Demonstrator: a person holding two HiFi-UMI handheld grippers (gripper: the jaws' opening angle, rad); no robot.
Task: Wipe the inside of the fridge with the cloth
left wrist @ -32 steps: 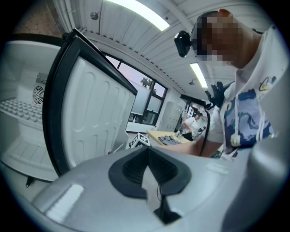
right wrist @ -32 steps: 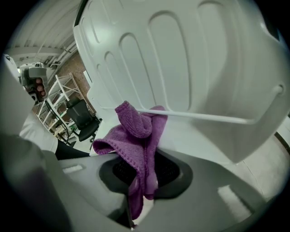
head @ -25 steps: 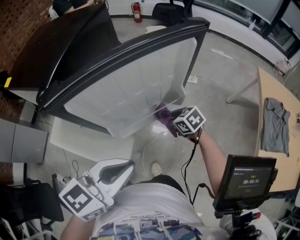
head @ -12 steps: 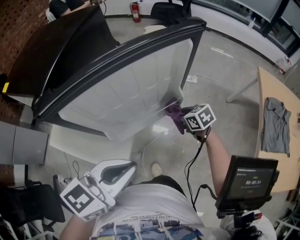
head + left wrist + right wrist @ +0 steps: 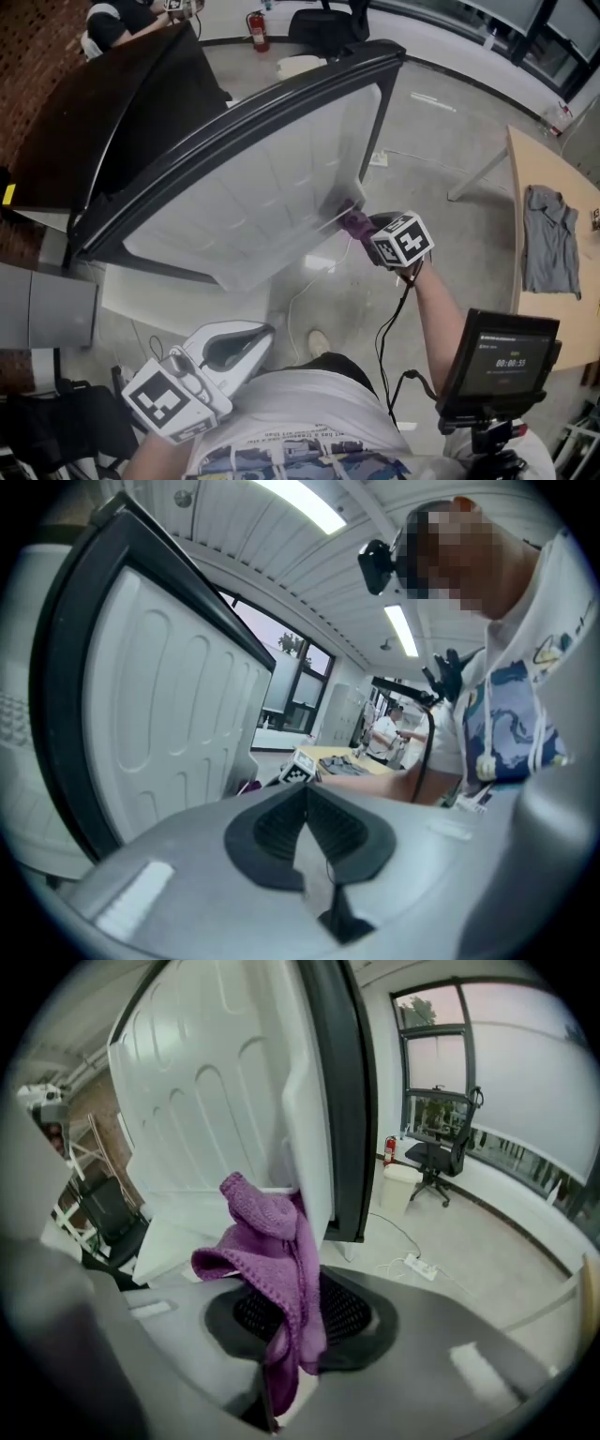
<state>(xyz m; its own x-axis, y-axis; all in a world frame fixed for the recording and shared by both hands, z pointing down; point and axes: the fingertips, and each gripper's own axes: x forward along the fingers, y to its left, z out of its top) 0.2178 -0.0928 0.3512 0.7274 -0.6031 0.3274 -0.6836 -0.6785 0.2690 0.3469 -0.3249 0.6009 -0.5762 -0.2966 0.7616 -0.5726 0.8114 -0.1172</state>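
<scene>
- Right gripper view shows the purple knitted cloth clamped between the jaws of the right tongs, which have closed on its lower fold
- From that clamp the cloth rises in a loose bunch toward 12 o'clock and touches the edge of the white moulded-plastic fridge door liner
- The cloth looks soft, light and floppy, so it will likely drag and fold over when pushed rather than press flat
- A grip on a thick bunched part, as here, should leave a padded face for the plastic, whereas a thin fold could slip out under rubbing
- The liner looks hard, smooth and ribbed, so the cloth should slide easily, though the open door may swing if pressed hard
- Head view places the cloth at the 4 o'clock corner of the door, but the grip itself does not show there
- Only the head view shows both tools together: the left tongs sit low at 7 o'clock by the person's torso, well apart from the door
- It alone also shows the pale wooden tabletop at 3 o'clock, with a grey shirt lying on it
- Left gripper view shows the left jaws with their pad tips together and nothing between them, plus the liner's ribs side-on at 9 o'clock
</scene>
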